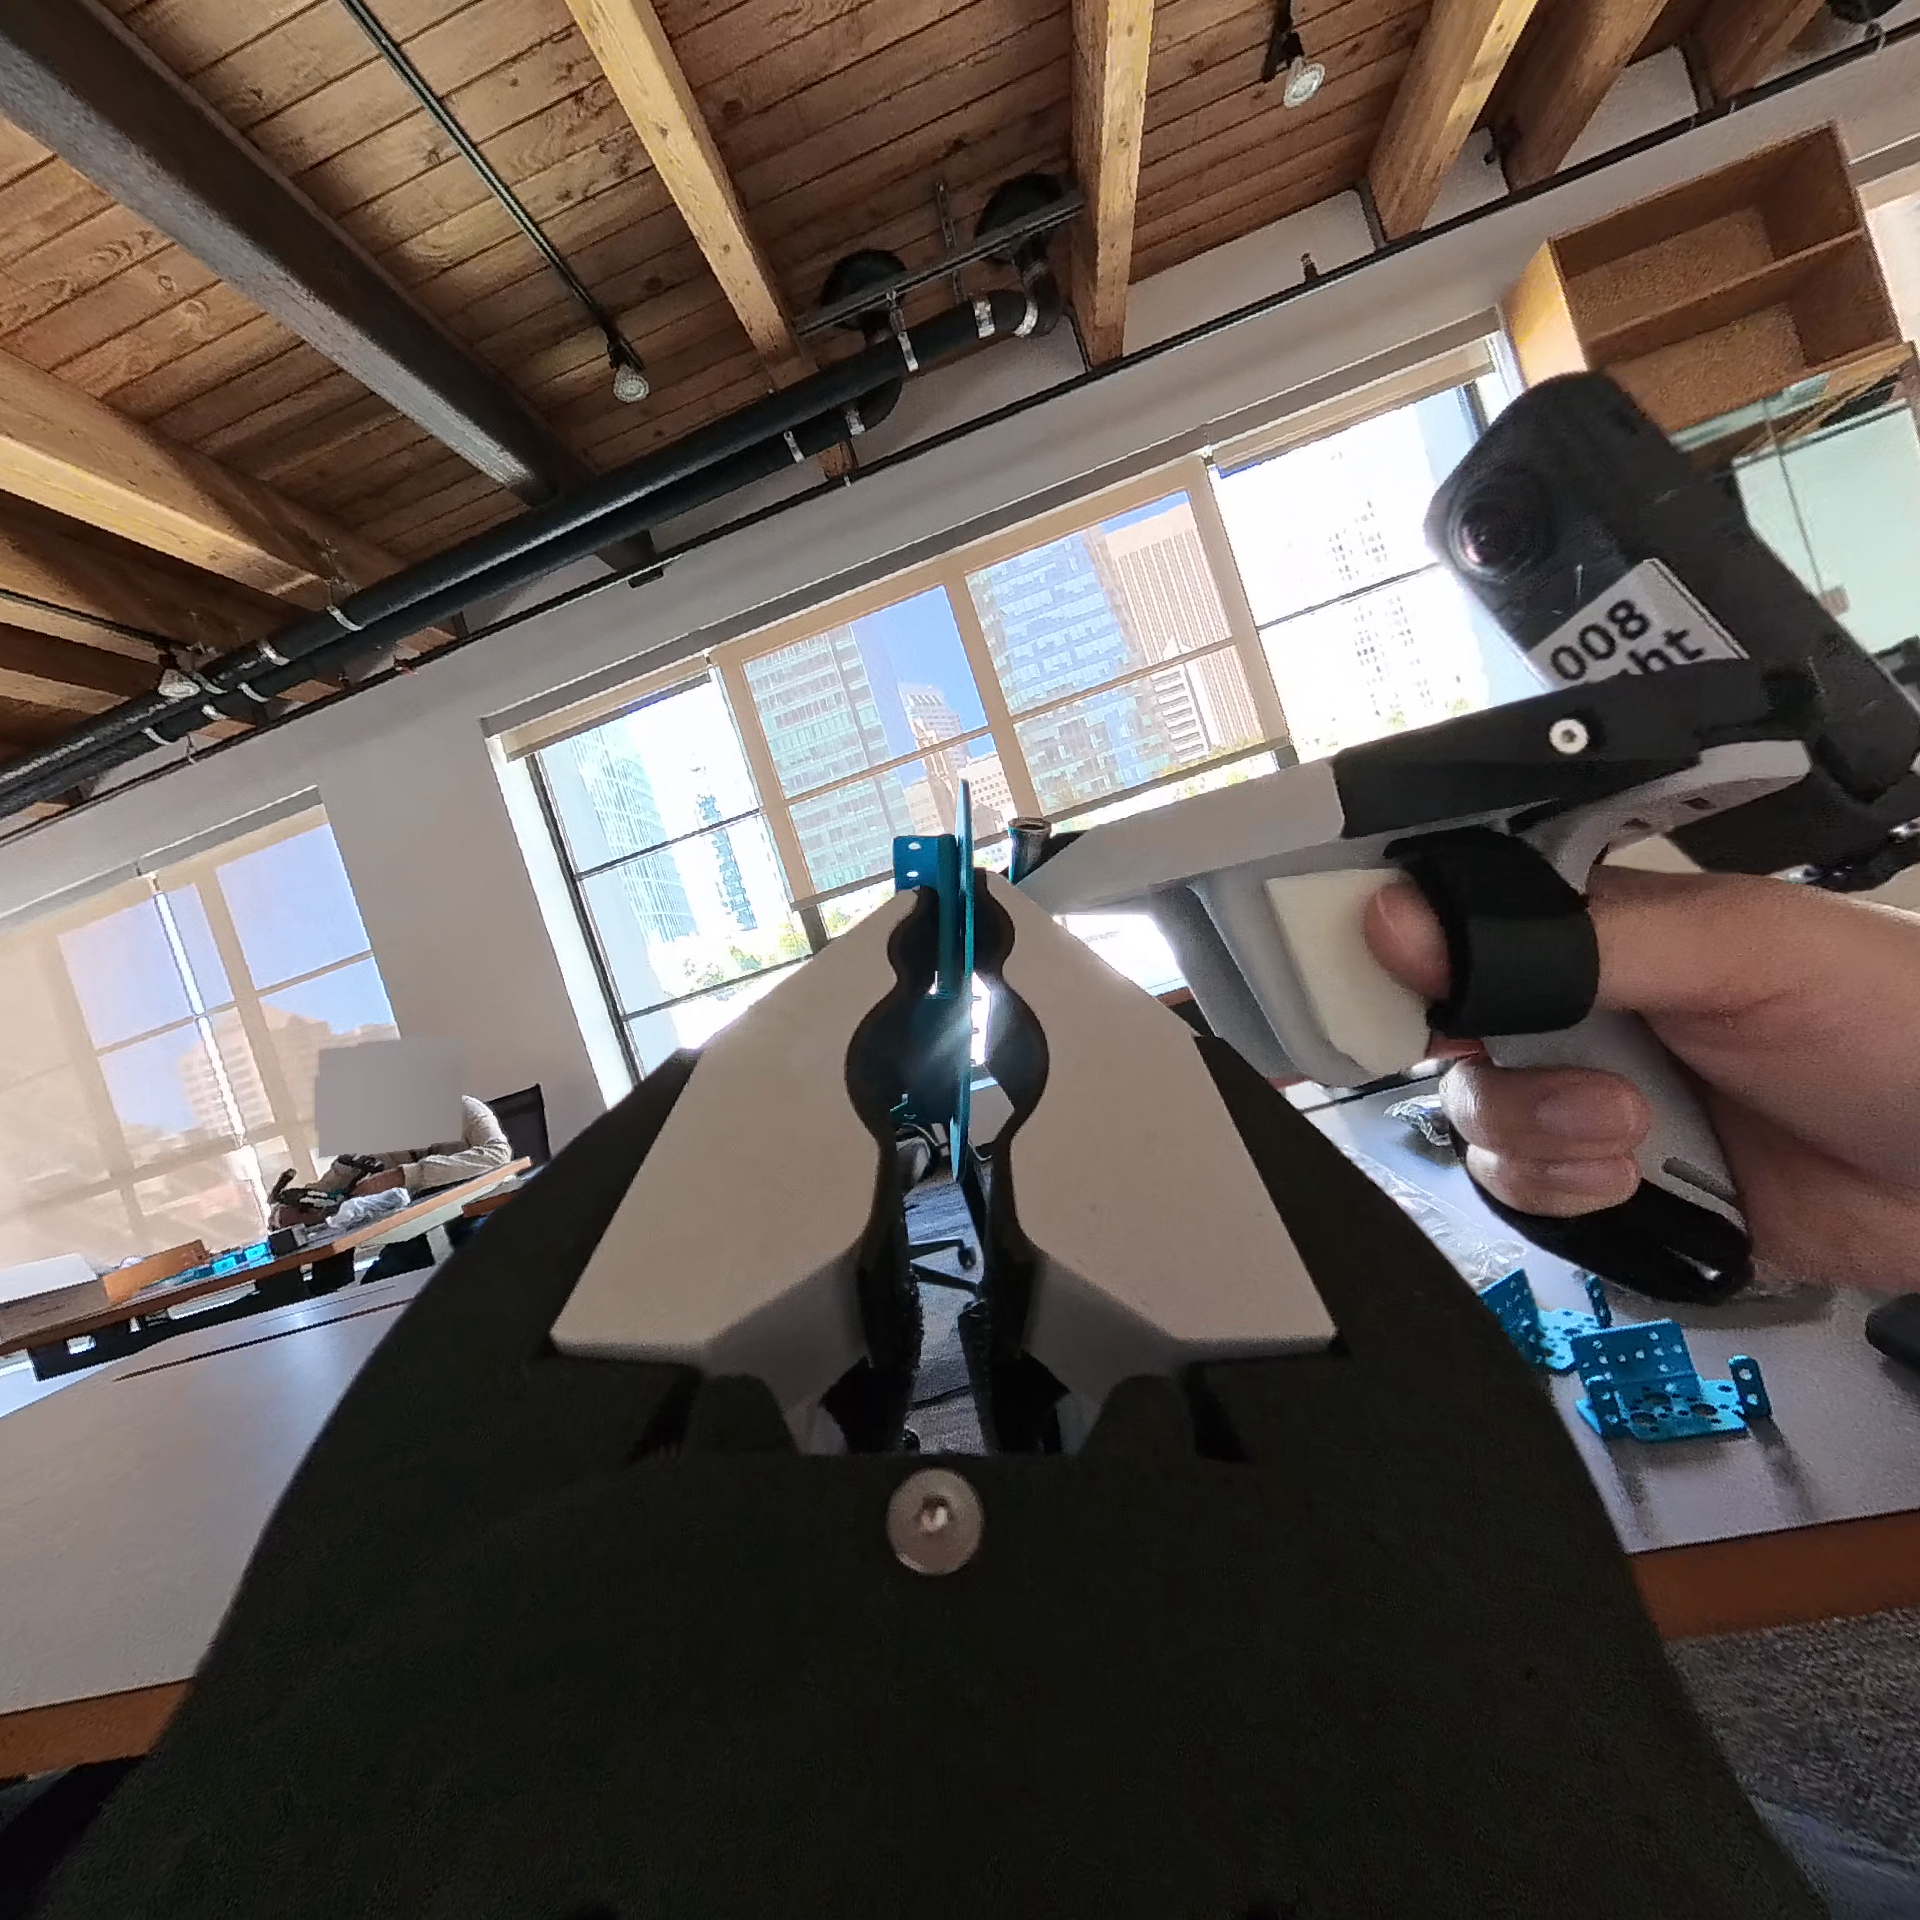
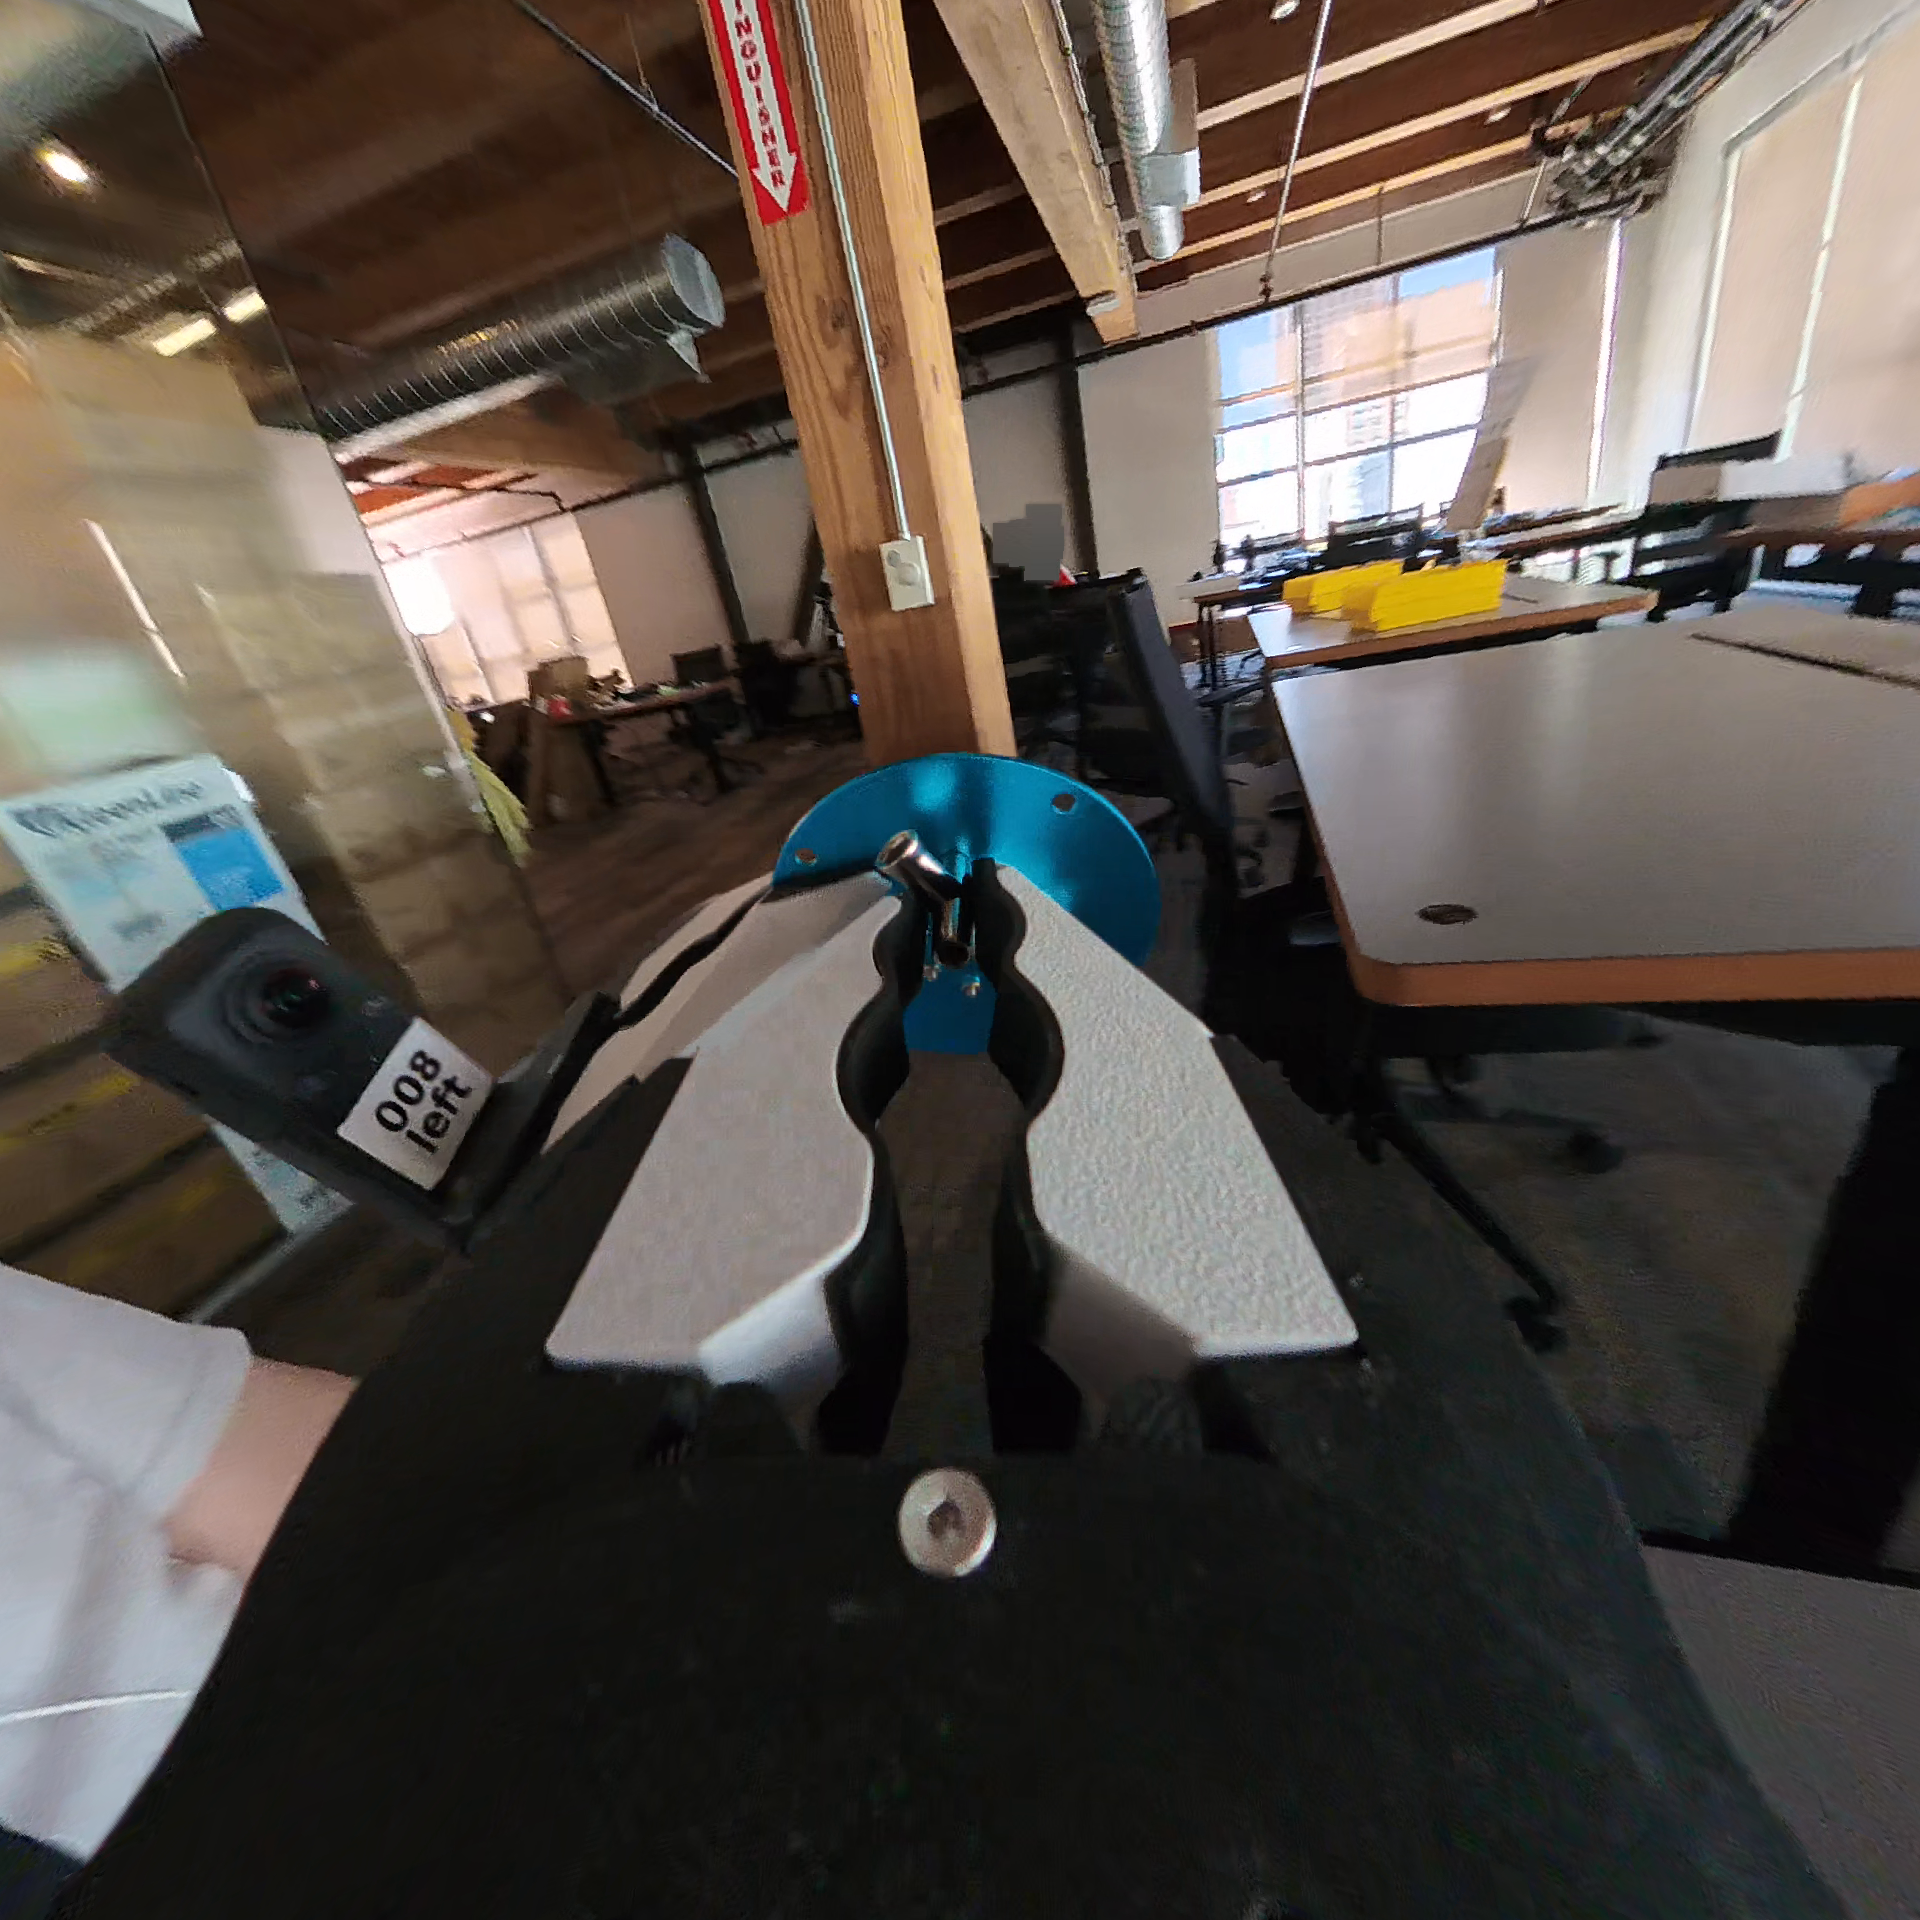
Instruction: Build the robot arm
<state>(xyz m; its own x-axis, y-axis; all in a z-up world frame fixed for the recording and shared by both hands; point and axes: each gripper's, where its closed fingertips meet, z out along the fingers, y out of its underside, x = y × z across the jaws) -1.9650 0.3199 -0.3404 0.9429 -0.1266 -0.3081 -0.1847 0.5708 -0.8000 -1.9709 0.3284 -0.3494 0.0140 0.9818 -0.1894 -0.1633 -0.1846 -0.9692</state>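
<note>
My left gripper (image 1: 966, 896) is shut on a round blue metal disc (image 1: 963, 831), seen edge-on and held up in the air. A small blue bracket (image 1: 920, 862) sits on the disc's left face. My right gripper (image 1: 1029, 868) comes in from the right, held by a hand (image 1: 1714, 1039), with its tips against the disc. In the right wrist view my right gripper (image 2: 951, 883) is shut on a small silver L-shaped key (image 2: 909, 862) that points at the disc (image 2: 997, 810) above the bracket (image 2: 940, 1018). The left gripper (image 2: 821, 894) reaches in from the left.
Several loose blue perforated metal parts (image 1: 1631, 1361) and clear plastic bags (image 1: 1455, 1226) lie on the grey table (image 1: 1714, 1507) below right. A person sits at a far desk (image 1: 447, 1143). Another grey table (image 2: 1610, 810), yellow bins (image 2: 1392, 597), a wooden post (image 2: 883, 416) and an office chair (image 2: 1174, 707) stand ahead. Less than 4 cm separates the two grippers' tips.
</note>
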